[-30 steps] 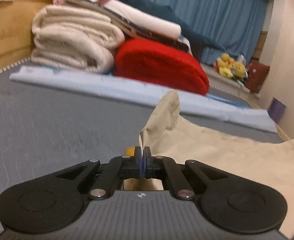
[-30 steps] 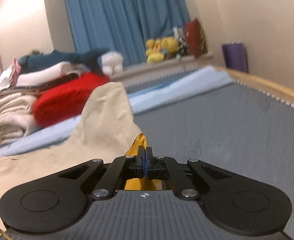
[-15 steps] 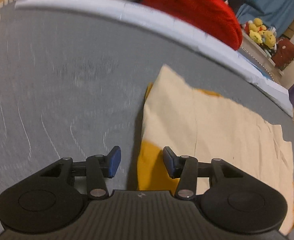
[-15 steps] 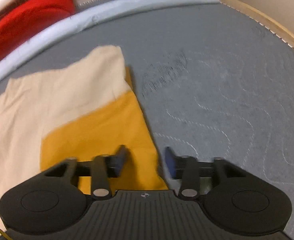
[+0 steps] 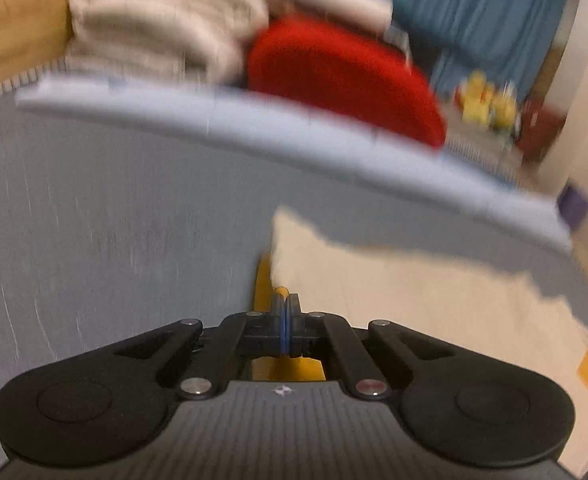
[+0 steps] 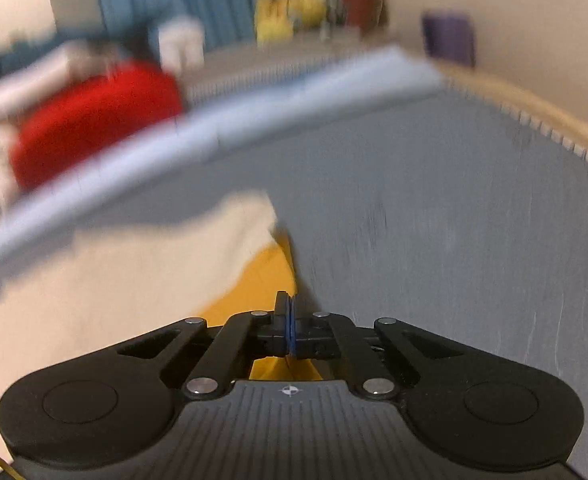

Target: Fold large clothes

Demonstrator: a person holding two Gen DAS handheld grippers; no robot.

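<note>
Plainly spread flat on the grey bed (image 5: 93, 220), well short of its far edge: the garment (image 5: 394, 300), cream face uppermost, with a yellow layer (image 6: 265, 276) peeking out from under it along both side edges. Probably half folded already, judging by that doubled look, with a further fold to go.

Pinched at its two near corners, as far as the blur allows. Left hand-held gripper (image 5: 285, 308) pressed together at the garment's left corner, a sliver of yellow showing right at the tips. Right hand-held gripper (image 6: 287, 308) likewise pressed together, on the yellow edge at the right corner. Hard to tell whether only the yellow layer is caught or the cream one too. Sensible placing all the same: one grip per corner keeps the near hem taut and straight, so that lifting and carrying it towards the bed's far edge would lay a clean crease rather than a bunched one.

Plenty of bare bed on either side of the cloth, hence room to work. Along the far edge, a pale blue sheet (image 5: 294, 136); behind it a red cushion (image 5: 342, 76) and folded blankets (image 5: 165, 32), stacked clear of the folding area. Towards the right edge, the bed's wooden rim (image 6: 534, 108).
</note>
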